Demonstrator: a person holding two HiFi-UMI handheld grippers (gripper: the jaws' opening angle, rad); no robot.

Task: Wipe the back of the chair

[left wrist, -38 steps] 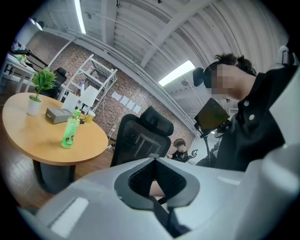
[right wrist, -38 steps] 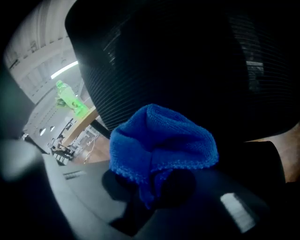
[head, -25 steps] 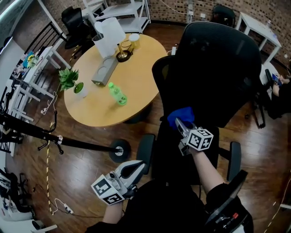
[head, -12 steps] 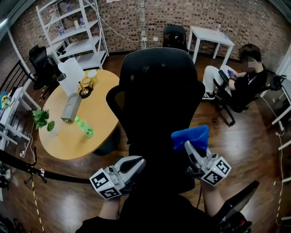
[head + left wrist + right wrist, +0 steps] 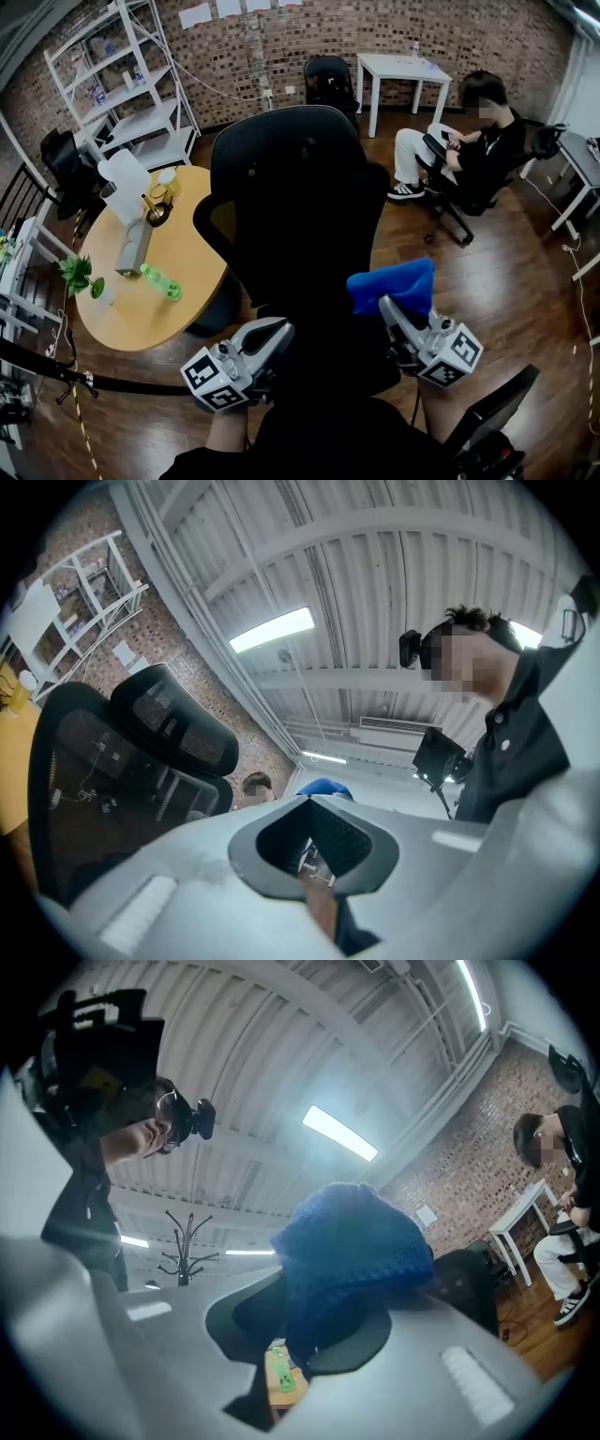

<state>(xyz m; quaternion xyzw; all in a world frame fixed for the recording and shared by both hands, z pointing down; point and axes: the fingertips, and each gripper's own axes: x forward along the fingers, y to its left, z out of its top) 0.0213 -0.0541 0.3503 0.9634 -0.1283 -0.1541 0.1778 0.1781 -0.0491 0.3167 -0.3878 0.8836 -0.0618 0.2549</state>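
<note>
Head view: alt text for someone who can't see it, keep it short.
The right tool holds a blue cloth up near the back of a black mesh office chair; the left tool, empty, is at the chair's other side. Beyond are a round wooden table and a seated person.

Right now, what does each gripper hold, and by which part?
The right gripper pinches the blue cloth by one end; the left gripper is shut, holding nothing.

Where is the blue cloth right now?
Head view, lower right: the blue cloth is clamped in the right gripper, held up by the lower right edge of the black chair back.
</note>
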